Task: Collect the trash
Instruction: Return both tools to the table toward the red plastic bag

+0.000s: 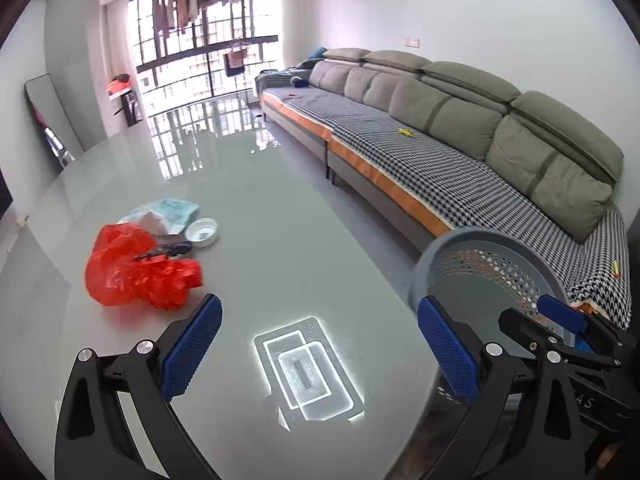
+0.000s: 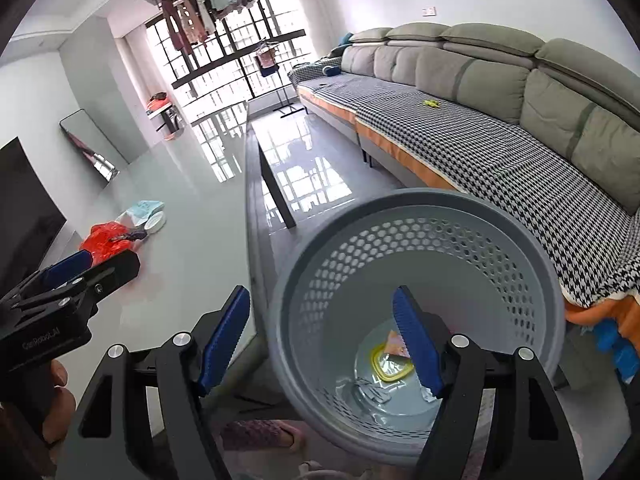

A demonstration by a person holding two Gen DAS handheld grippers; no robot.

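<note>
A long grey sofa point(image 1: 460, 120) with a houndstooth seat cover runs along the right wall. In front of it stretches the glossy grey worktop point(image 1: 260, 240), mirroring the window and a ceiling light. At the worktop's right edge, between it and the sofa, the right tongs point(image 2: 322, 336) hold a grey perforated basket point(image 2: 500, 248) by its rim: one blue pad sits inside the wall, the other outside, clamped on it. At the basket's bottom lie a yellow-rimmed wrapper point(image 2: 390, 364) and some silvery foil scraps point(image 2: 368, 392).

The left tongs point(image 1: 320, 344) stand wide apart over bare worktop, nothing between the pads (a hand shows behind them in the right wrist view). Farther off to their left, the remaining trash sits in a cluster on the worktop: a crumpled red plastic bag point(image 1: 136, 272), a pale blue-and-white packet point(image 1: 168, 212) behind it, a white round lid point(image 1: 202, 232) just beside that, and a small dark object point(image 1: 164, 250) resting on top of the red bag.
</note>
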